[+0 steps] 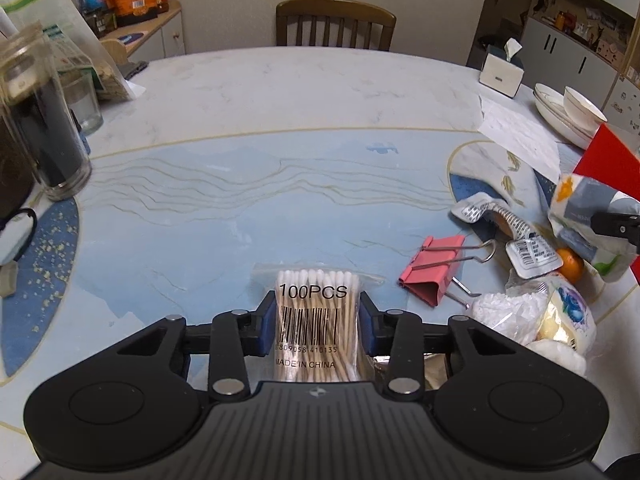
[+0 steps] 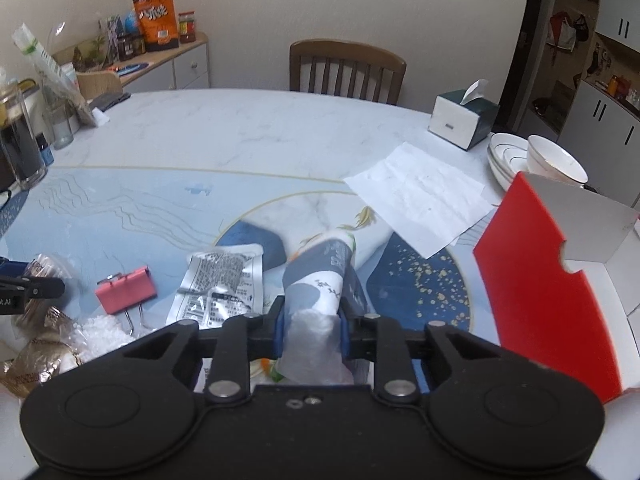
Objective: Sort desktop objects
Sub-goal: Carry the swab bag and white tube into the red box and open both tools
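Observation:
My left gripper [image 1: 317,314] is shut on a clear bag of cotton swabs [image 1: 314,320] printed "100PCS", its blue pads pressing both sides. In the right wrist view my right gripper [image 2: 312,326] is shut on a soft tissue pack [image 2: 320,280] with a grey, white and blue print; the same tissue pack [image 1: 588,216] shows at the right edge of the left wrist view. On the table between them lie a pink binder clip [image 1: 436,270] [image 2: 126,290], silver foil sachets [image 1: 520,240] [image 2: 224,280], a small orange [image 1: 570,264] and white wrapped items [image 1: 508,312].
An open red and white box [image 2: 552,292] stands at the right. Behind it are stacked white plates and a bowl [image 2: 552,160], a sheet of paper [image 2: 424,196] and a tissue box [image 2: 460,120]. Glass jars [image 1: 44,120] stand at the left edge. A wooden chair [image 1: 336,22] is across the table.

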